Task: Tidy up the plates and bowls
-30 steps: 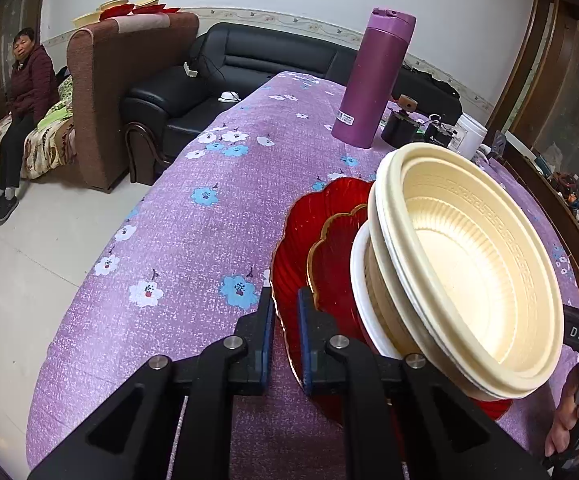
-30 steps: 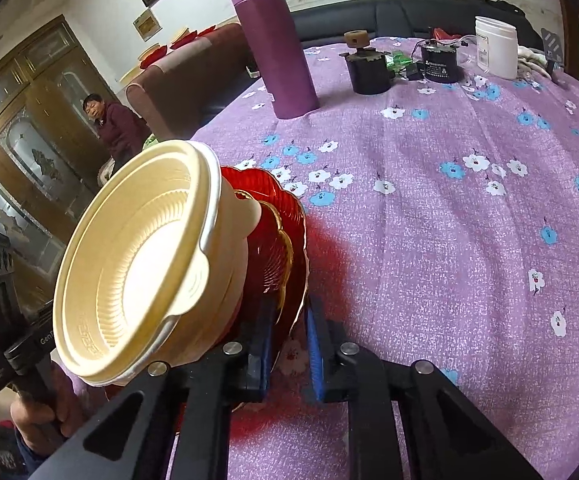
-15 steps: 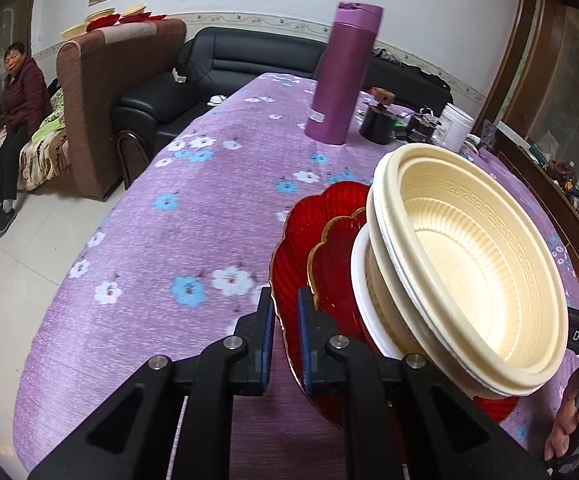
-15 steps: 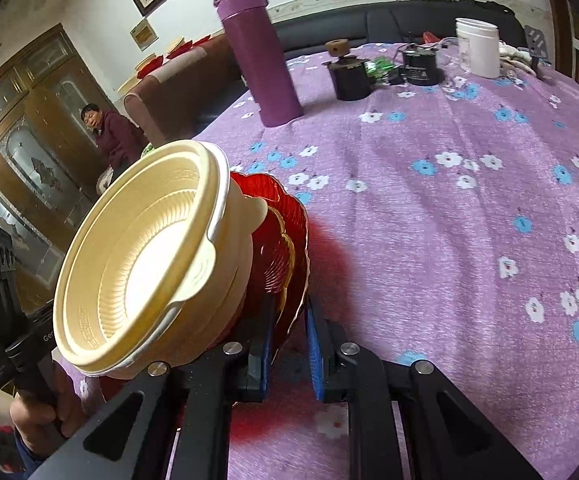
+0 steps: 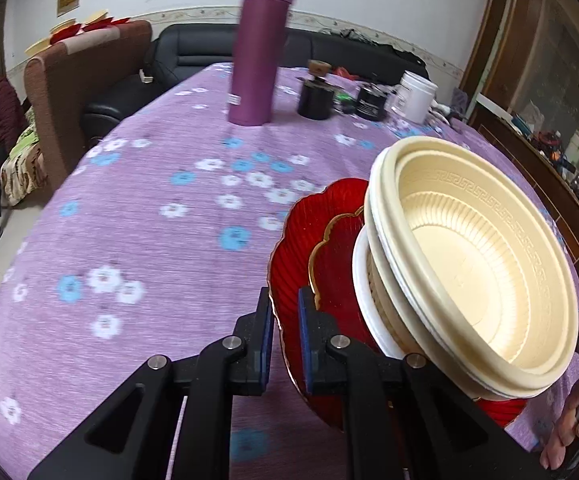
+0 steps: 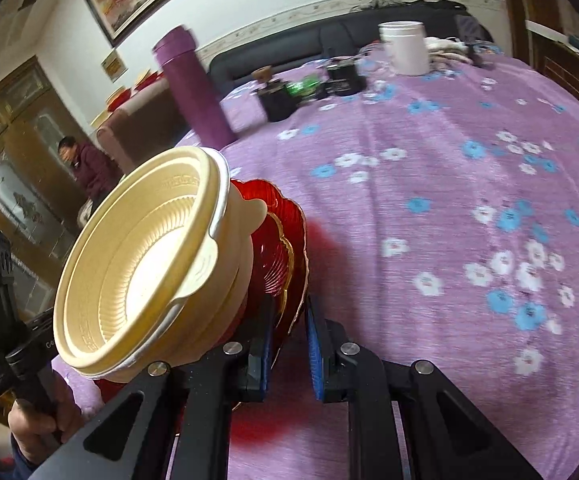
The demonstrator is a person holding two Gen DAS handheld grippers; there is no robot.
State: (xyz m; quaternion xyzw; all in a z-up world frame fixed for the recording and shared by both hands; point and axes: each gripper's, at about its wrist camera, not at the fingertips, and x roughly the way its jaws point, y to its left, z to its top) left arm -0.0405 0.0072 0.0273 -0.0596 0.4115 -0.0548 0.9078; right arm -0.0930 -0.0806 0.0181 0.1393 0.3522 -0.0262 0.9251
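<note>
Stack carried sideways across purple floral tablecloth [image 5: 137, 216] | left gripper [image 5: 285, 340] pinches red plate [image 5: 289, 240] rim | right gripper [image 6: 289, 344] pinches opposite rim | cream bowls [image 5: 477, 264] nested on top

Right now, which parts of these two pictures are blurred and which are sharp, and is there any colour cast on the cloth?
Left wrist view: bowls and left gripper sharp; flask and cloth flowers smeared, fisheye bending the far wall. Right wrist view: bowls and right gripper sharp, flowers streaked, a red tint on the cloth beside and under the red plates.
</note>
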